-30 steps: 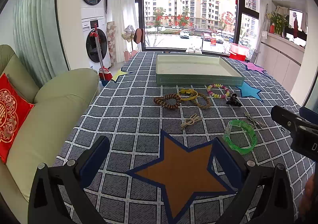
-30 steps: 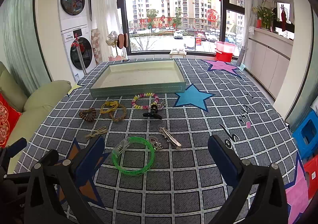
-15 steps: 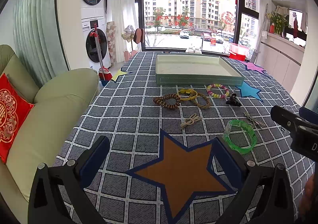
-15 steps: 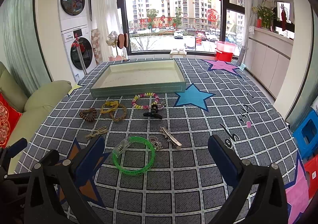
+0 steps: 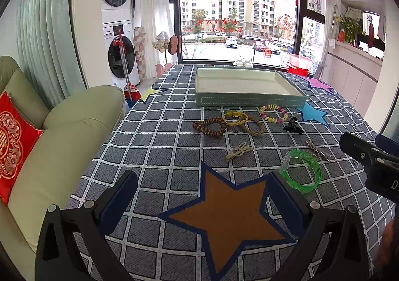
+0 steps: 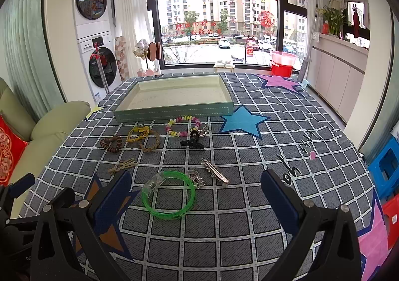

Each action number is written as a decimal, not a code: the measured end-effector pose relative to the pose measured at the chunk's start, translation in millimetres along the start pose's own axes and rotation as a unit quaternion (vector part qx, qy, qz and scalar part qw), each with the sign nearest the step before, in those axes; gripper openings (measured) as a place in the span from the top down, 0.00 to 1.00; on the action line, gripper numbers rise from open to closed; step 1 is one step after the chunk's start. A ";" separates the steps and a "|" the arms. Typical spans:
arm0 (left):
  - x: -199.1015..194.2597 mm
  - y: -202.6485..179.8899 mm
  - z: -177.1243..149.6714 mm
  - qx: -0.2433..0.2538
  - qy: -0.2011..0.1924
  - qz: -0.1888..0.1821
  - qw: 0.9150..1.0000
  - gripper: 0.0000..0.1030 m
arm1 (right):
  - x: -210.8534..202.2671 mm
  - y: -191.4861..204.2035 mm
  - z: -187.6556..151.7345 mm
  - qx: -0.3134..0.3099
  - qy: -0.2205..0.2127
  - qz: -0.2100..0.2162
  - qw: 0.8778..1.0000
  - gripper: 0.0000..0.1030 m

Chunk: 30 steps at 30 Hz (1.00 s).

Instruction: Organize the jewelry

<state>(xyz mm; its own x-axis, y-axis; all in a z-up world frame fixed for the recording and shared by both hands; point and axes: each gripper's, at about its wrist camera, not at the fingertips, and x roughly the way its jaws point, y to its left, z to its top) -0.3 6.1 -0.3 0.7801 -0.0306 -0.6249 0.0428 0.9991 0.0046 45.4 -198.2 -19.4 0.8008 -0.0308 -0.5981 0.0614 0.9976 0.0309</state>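
A pale green tray (image 5: 249, 101) (image 6: 174, 113) stands at the far side of the checked tablecloth. In front of it lie a brown coil bracelet (image 5: 209, 127) (image 6: 111, 143), a yellow cord and braided band (image 5: 243, 119) (image 6: 146, 137), a coloured bead bracelet (image 5: 273, 113) (image 6: 184, 126), a black claw clip (image 5: 291, 127) (image 6: 192, 141), a beige knot (image 5: 238, 151) (image 6: 122, 165), a silver hair clip (image 5: 318, 150) (image 6: 214, 171) and a green bangle (image 5: 301, 174) (image 6: 168, 194). My left gripper (image 5: 203, 202) is open over the orange star. My right gripper (image 6: 195, 197) is open, the bangle lying between its fingers.
A green sofa (image 5: 57, 136) with a red cushion (image 5: 13, 141) borders the table's left side. Blue and red stools (image 6: 386, 168) stand at the right. A small metal charm (image 6: 195, 178) lies by the bangle. The right gripper's finger (image 5: 369, 156) shows in the left view.
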 end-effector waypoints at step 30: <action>3.2 0.2 -2.6 0.003 0.007 0.003 1.000 0.00 | 2.6 -5.2 -7.1 0.007 0.009 0.006 1.000 0.00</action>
<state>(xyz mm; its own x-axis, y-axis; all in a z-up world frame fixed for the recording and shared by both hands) 0.5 6.3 -4.3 0.7718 -0.0239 -0.6354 0.0424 0.9990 0.0139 42.9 -203.0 -26.8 0.7912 -0.0179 -0.6113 0.0604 0.9970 0.0491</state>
